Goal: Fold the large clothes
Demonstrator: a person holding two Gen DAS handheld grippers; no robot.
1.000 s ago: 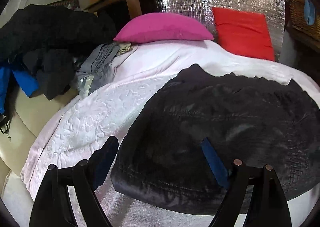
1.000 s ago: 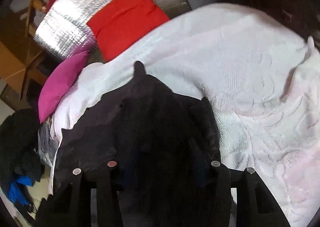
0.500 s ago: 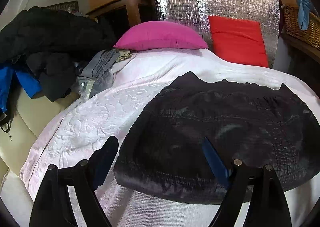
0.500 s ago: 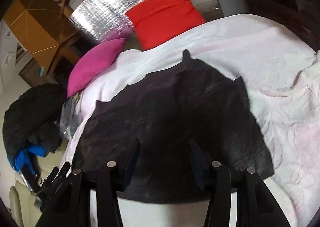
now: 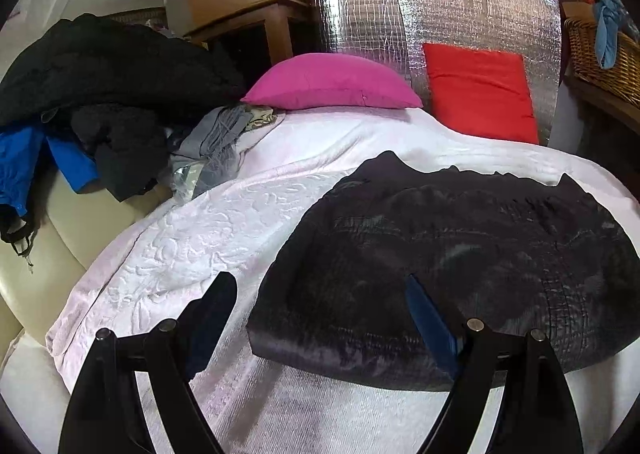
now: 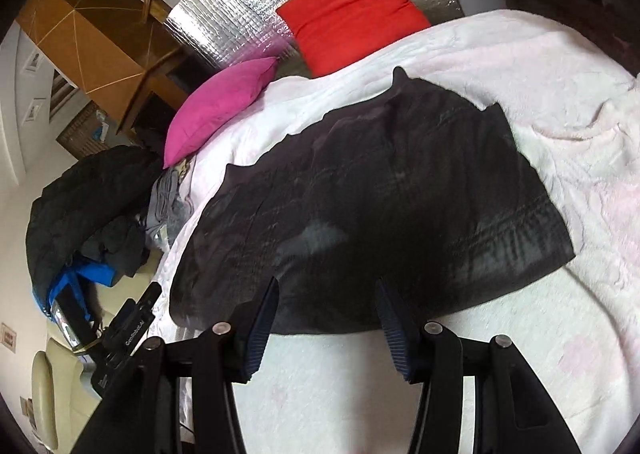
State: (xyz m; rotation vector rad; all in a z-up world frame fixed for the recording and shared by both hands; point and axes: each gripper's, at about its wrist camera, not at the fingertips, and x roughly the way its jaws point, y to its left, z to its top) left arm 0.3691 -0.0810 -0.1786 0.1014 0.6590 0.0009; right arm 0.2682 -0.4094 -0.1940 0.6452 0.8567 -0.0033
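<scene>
A black garment (image 5: 460, 266) lies folded and flat on the white blanket (image 5: 192, 246), its near edge towards me. My left gripper (image 5: 320, 314) hovers open over the garment's near left corner, with one finger over the blanket and the other over the cloth. In the right wrist view the same garment (image 6: 380, 194) fills the middle. My right gripper (image 6: 326, 318) stands open just short of its near edge, with nothing between the blue pads (image 6: 390, 322). The left gripper (image 6: 124, 330) shows at the lower left of that view.
A pink pillow (image 5: 332, 84) and a red cushion (image 5: 480, 90) lean on a silver foil panel (image 5: 360, 10) at the back. Dark and blue clothes (image 5: 100, 94) are heaped on a cream sofa (image 5: 36, 254) at the left. A wicker basket (image 5: 600, 54) stands at the right.
My right gripper has drawn back and up from the garment, and the whole piece now shows flat in front of it. The left gripper has backed off a little.
</scene>
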